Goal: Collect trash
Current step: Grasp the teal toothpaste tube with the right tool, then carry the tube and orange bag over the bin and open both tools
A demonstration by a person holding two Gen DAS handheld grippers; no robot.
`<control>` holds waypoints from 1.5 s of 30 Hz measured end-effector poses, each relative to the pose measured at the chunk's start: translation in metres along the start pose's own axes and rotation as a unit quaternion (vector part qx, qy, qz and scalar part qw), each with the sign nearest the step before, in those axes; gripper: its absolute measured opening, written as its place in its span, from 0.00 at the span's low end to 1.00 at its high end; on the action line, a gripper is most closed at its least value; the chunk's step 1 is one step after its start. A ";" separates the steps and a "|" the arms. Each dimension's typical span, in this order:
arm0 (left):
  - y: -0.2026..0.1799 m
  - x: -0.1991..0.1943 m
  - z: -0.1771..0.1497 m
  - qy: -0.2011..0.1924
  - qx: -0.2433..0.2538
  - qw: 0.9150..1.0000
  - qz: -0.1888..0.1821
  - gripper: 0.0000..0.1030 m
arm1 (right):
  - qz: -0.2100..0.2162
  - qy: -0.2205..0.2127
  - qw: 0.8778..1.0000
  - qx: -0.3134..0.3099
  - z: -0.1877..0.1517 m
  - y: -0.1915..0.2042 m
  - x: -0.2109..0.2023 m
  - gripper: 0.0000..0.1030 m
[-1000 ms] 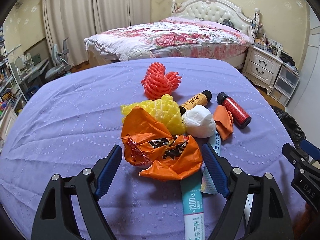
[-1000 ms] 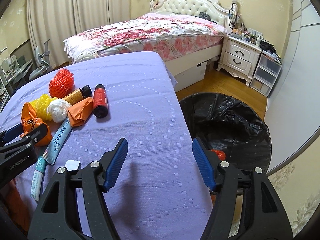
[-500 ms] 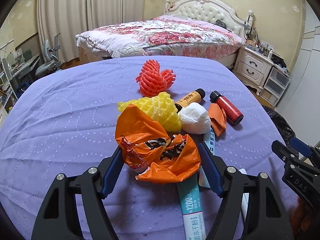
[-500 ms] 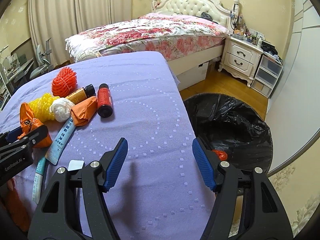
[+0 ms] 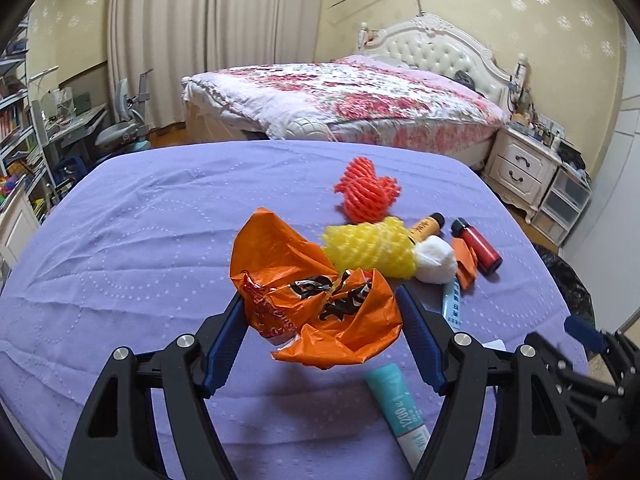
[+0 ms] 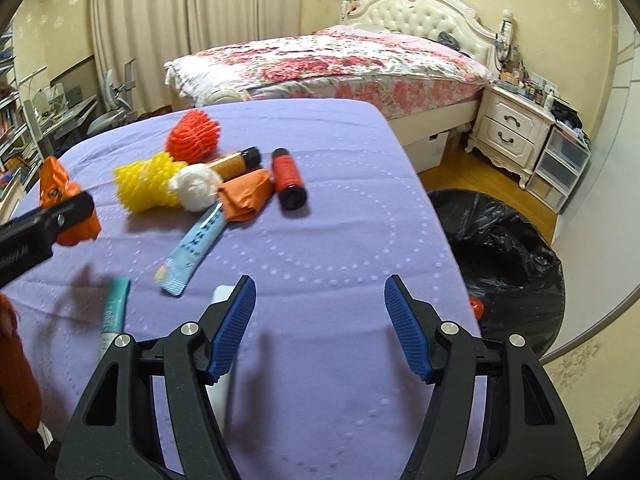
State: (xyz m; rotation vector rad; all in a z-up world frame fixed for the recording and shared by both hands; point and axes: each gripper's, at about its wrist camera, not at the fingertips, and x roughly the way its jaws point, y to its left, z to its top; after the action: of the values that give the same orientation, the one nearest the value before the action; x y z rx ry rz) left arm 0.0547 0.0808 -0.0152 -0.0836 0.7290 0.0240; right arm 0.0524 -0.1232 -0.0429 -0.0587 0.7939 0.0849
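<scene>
- Two pairs of tongs are working over the purple-covered counter (image 6: 320, 248), beside the black-lined trash bin (image 6: 504, 248) standing off its right edge.
- The left tongs (image 5: 320, 320) are clamping the crumpled orange snack wrapper (image 5: 316, 292); their jaws have just been closing on it, and it appears to be hanging clear of the cloth.
- The right tongs (image 6: 320, 320) are standing wide with nothing between them, hovering near the counter edge closest to the bin.
- Away from the bin, the yellow foam net (image 6: 144, 184), red foam net (image 6: 192, 138), white paper wad (image 6: 196, 188), orange scrap (image 6: 244, 194), two small bottles, a blue sachet (image 6: 192, 248) and a teal tube (image 6: 114, 312) are waiting.
- The step in hand looks like carrying the wrapper off; next it needs swinging across to the bin and releasing above it.
</scene>
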 end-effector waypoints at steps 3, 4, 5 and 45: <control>0.007 -0.005 -0.003 -0.004 0.001 1.000 0.007 0.69 | 0.008 0.002 1.000 -0.012 -0.002 0.013 -0.004 0.63; 0.009 -0.007 -0.005 -0.004 0.003 1.000 0.010 0.69 | 0.011 0.002 1.000 -0.015 -0.003 0.017 -0.005 0.63; 0.013 -0.009 -0.008 -0.003 0.004 1.000 0.013 0.69 | 0.013 0.002 1.000 -0.020 -0.004 0.022 -0.006 0.63; 0.077 -0.040 -0.062 0.018 -0.021 0.999 0.026 0.69 | 0.091 0.036 0.990 -0.103 -0.024 0.108 -0.021 0.18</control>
State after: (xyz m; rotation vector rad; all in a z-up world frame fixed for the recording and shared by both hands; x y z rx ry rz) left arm -0.0205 0.1529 -0.0399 -0.1060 0.7675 0.0875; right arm 0.0106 -0.0190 -0.0471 -0.1864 0.8604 0.3396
